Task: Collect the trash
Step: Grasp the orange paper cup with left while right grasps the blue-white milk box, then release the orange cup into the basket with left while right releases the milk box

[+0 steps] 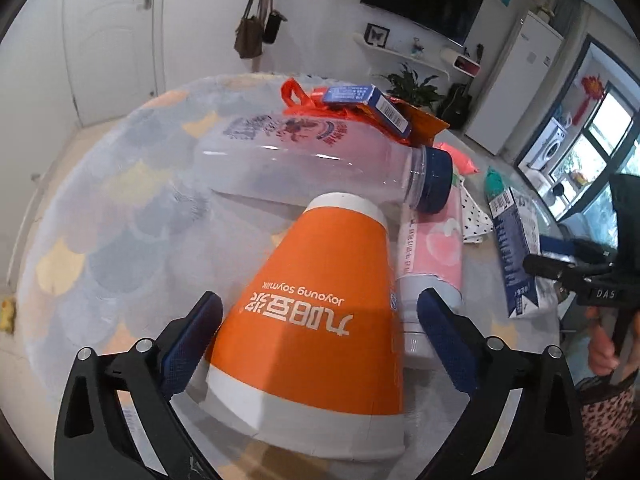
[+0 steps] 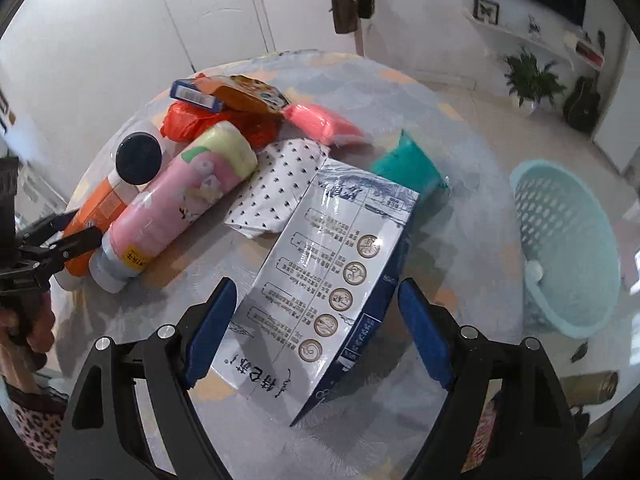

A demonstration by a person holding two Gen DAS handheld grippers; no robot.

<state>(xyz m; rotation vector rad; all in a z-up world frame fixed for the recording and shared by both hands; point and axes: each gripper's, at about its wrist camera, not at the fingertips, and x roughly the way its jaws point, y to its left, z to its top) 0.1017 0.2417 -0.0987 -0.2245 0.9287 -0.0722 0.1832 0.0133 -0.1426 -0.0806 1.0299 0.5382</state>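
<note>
Plainly, orange (white-rimmed) cup (image 1: 316,312), perhaps dented.

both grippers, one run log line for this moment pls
left gripper: open, straddling orange paper cup | right gripper: open, straddling blue-white carton | basket: right of table

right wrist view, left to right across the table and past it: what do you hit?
orange cup → pink bottle → spotted cloth → white and blue carton → teal packet → light blue basket

Open right tongs (image 2: 316,328) straddle the carton (image 2: 324,280).
</note>
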